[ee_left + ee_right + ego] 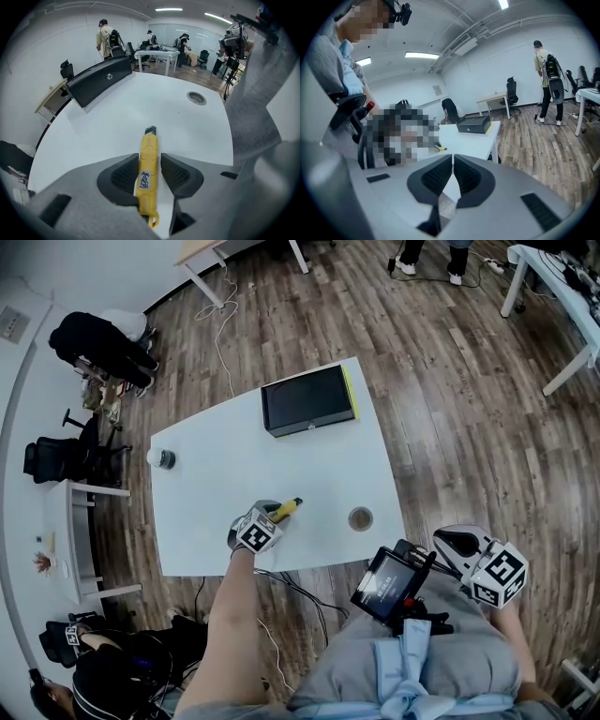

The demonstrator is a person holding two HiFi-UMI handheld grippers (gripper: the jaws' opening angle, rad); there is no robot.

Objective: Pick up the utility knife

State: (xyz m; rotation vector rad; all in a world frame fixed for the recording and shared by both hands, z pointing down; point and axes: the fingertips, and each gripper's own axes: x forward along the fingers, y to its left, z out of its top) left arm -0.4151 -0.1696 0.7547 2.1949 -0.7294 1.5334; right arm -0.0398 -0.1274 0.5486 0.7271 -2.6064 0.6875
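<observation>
The yellow utility knife [147, 173] sat between the jaws of the left gripper [150, 157], which were closed in on it, a ribbed pad pressed against each side of the handle. Its dark tip pointed away from the gripper, out over the white table [117, 126]. A small white label with writing showed on top of the handle. In the head view the knife [287, 508] stuck out of the left gripper [269, 517] near the table's [234, 474] near edge; I could not tell whether it rested on the surface or was just above it.

A small round ring-shaped thing [360, 518] lay on the table to the right of the knife, apart from it. A black box [307, 399] with a yellow-green edge lay flat at the far side of the table. A small round container [161, 458] stood at the table's left edge, well apart from the rest.

The right gripper [461, 545] was held off the table to the right, beside the person's lap, near a small screen device [386, 579] at the waist. Its jaws [453, 161] were pressed together with nothing between them. The table stood on a wooden floor [450, 409].
</observation>
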